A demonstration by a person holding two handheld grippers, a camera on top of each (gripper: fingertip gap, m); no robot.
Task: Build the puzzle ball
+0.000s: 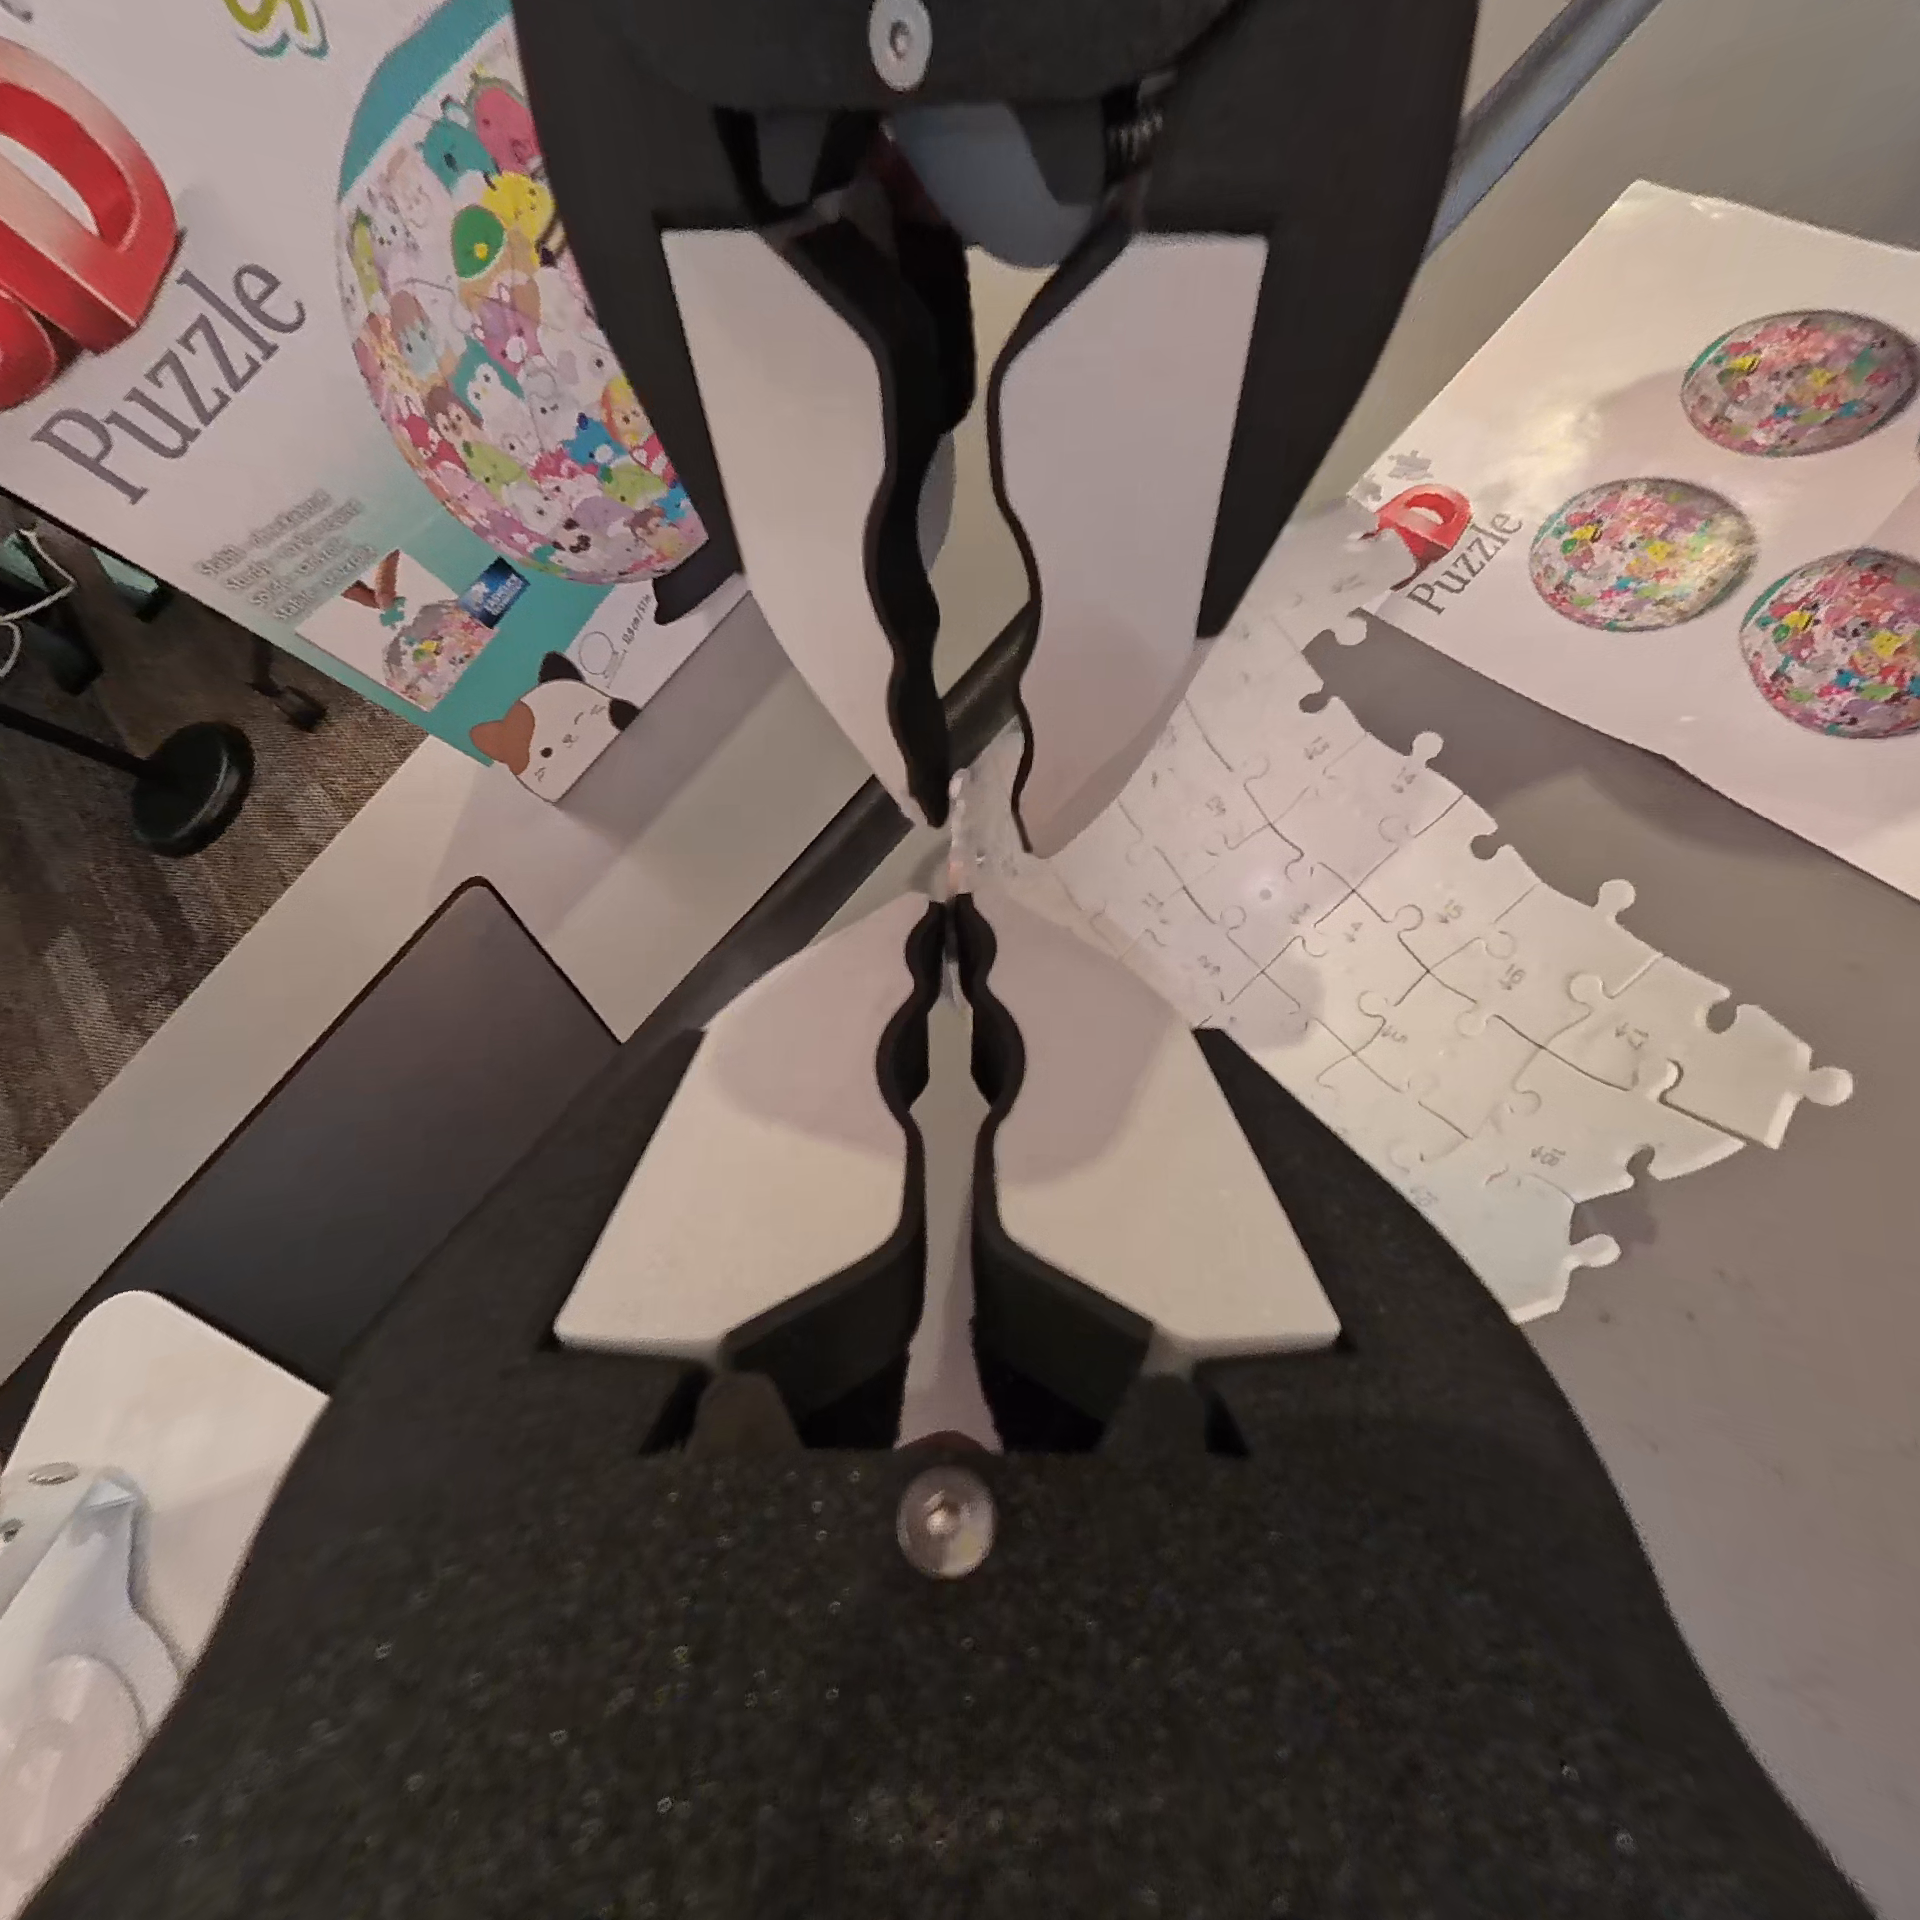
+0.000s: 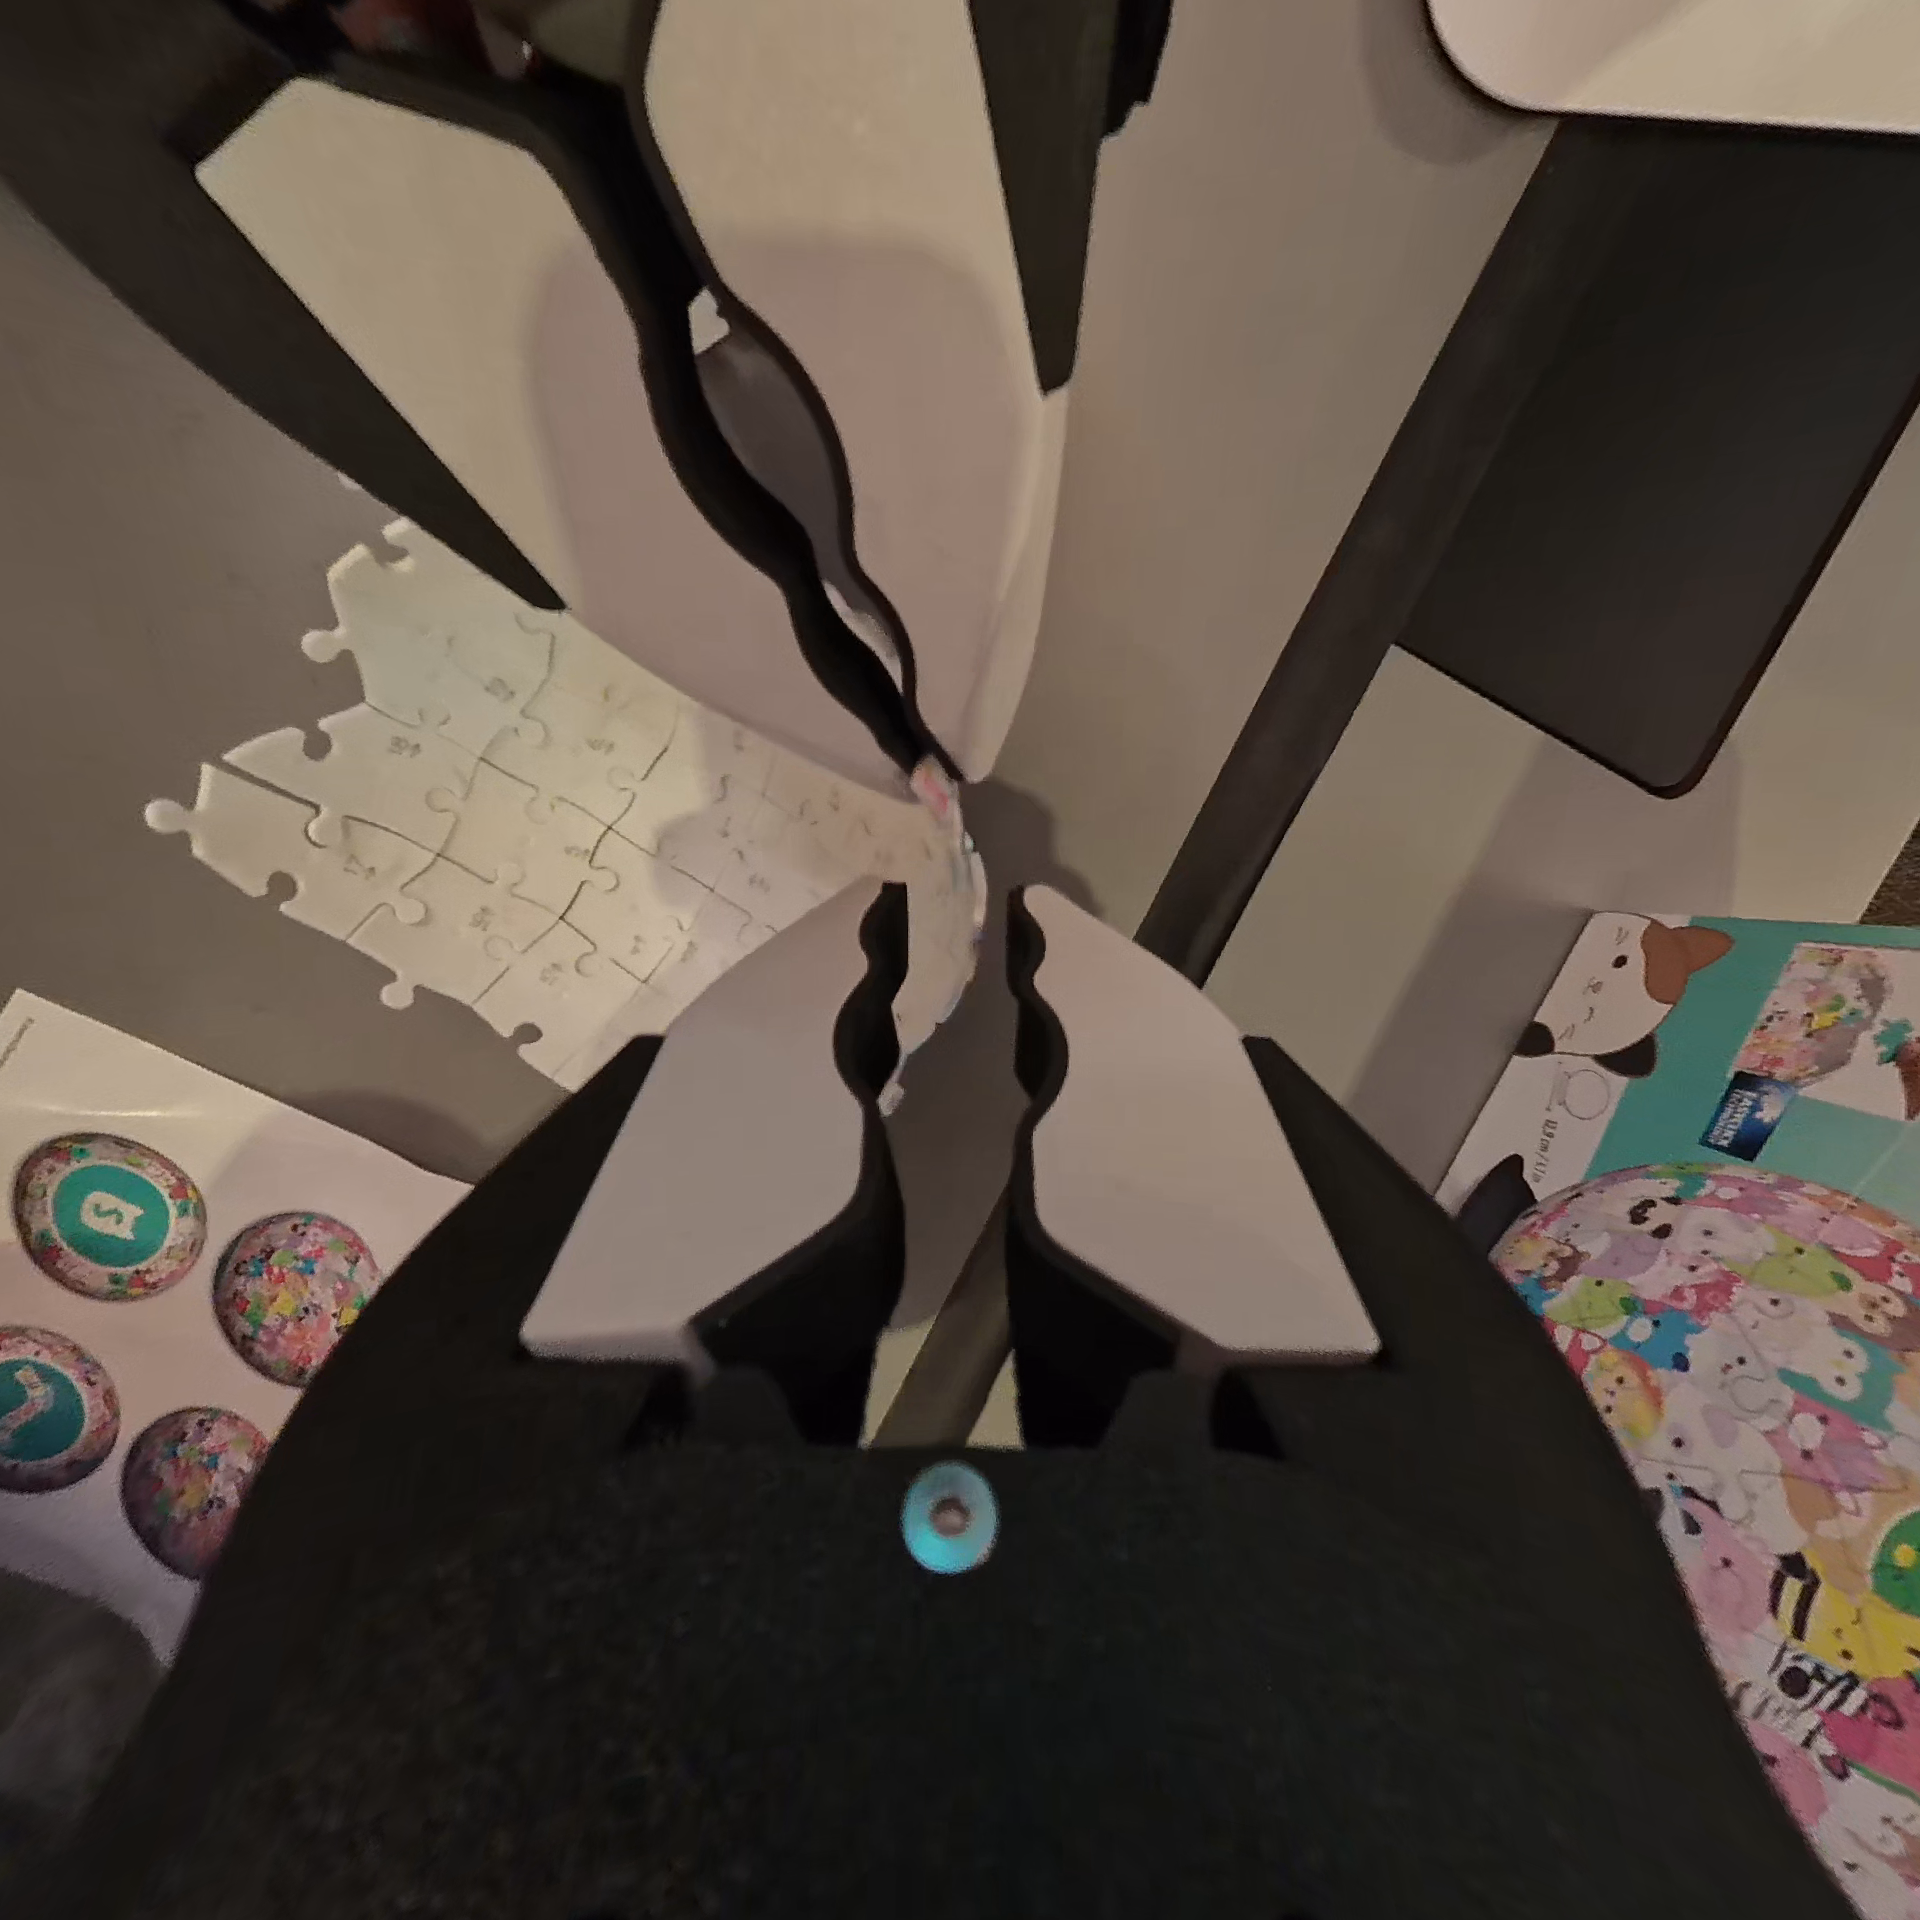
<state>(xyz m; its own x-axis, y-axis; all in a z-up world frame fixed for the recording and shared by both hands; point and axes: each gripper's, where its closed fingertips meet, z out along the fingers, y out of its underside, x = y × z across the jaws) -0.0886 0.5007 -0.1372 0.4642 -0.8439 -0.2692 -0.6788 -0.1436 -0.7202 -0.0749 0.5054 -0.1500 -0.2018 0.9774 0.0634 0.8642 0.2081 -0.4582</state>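
- Puzzle box point(image 1: 312, 416), front face: a large red three-dimensional logo with a grey product word beneath it, both legible.
- Puzzle box, teal lower panel: several lines of small white print, blurred. A small blue brand badge sits beside the inset picture.
- Puzzle box point(image 2: 1662, 1039), white corner: a small size marking, too small to read.
- Instruction sheet point(image 1: 1662, 364): the same red logo and grey word, smaller.
- Instruction sheet point(image 2: 312, 1122): a teal disc bearing a white sign on one pictured ball.
- Joined puzzle pieces point(image 1: 1455, 987), white backs: one small printed number per piece, partly legible.
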